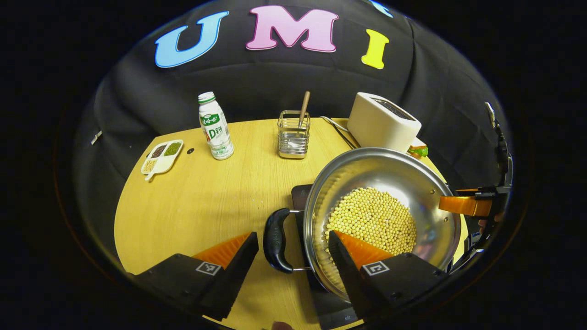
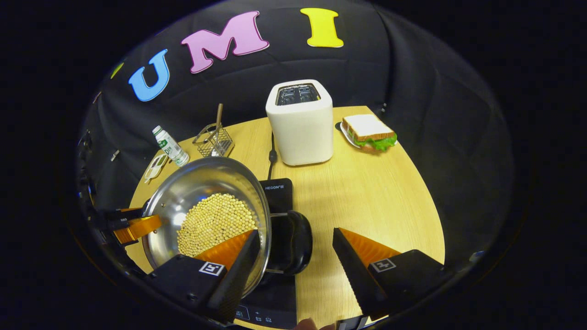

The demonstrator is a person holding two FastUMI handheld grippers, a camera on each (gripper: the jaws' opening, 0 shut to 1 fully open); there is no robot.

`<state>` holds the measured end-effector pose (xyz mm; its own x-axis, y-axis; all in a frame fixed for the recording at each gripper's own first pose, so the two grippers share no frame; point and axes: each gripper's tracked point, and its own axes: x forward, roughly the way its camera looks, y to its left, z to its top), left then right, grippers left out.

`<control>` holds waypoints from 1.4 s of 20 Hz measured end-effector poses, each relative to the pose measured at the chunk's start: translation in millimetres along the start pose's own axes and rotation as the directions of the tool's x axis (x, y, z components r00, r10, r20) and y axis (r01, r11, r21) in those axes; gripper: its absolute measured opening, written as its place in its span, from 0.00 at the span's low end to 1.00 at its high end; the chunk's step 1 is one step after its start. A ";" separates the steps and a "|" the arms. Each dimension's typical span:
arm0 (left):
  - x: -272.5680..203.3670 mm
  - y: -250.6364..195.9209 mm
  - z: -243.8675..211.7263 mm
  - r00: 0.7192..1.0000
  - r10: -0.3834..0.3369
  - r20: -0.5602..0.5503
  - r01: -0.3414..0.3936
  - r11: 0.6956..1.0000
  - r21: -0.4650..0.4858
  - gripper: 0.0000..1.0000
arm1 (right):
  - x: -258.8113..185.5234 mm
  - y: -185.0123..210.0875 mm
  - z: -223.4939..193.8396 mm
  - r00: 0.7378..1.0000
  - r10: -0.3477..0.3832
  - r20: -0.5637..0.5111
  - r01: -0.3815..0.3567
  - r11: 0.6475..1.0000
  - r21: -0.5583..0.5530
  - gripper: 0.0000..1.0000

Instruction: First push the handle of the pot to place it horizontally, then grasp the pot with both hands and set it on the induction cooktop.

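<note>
Wooden table point(image 2: 367, 192), pot point(image 2: 202, 192) on "HEGON" cooktop point(image 2: 277, 192), both tools point(image 1: 293, 250) point(image 2: 296, 250) released, straddling its handles.

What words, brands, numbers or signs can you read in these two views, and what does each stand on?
No text is clear enough to quote.
Bottle: green and white label print, too small to read.
Induction cooktop: pale brand print near its far edge and control symbols at its near edge, too small to read with certainty.
Gripper fingers: square black-and-white coded markers, no words.
</note>
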<state>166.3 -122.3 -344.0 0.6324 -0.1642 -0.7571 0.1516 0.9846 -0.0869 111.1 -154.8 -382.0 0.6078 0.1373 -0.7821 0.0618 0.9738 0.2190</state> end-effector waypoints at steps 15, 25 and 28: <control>-178.4 13.9 99.8 0.900 -0.009 0.436 0.018 1.000 -0.016 0.95 | -159.4 75.2 99.6 0.904 0.030 0.425 0.041 0.987 -0.157 0.99; -279.4 44.9 111.9 0.786 0.037 0.618 -0.006 0.999 -0.052 0.95 | -269.5 134.9 130.7 0.764 0.092 0.638 0.013 0.987 -0.157 0.99; -302.0 58.8 115.1 0.753 0.056 0.656 -0.009 0.997 -0.075 0.95 | -291.7 149.1 134.6 0.723 0.108 0.682 0.028 0.982 -0.185 0.98</control>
<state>71.7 -21.7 -45.9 0.9829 -0.1076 -0.1497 0.0886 0.9878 -0.1279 49.5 -74.1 -42.6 0.9863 0.0806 -0.1442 -0.0686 0.9939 0.0859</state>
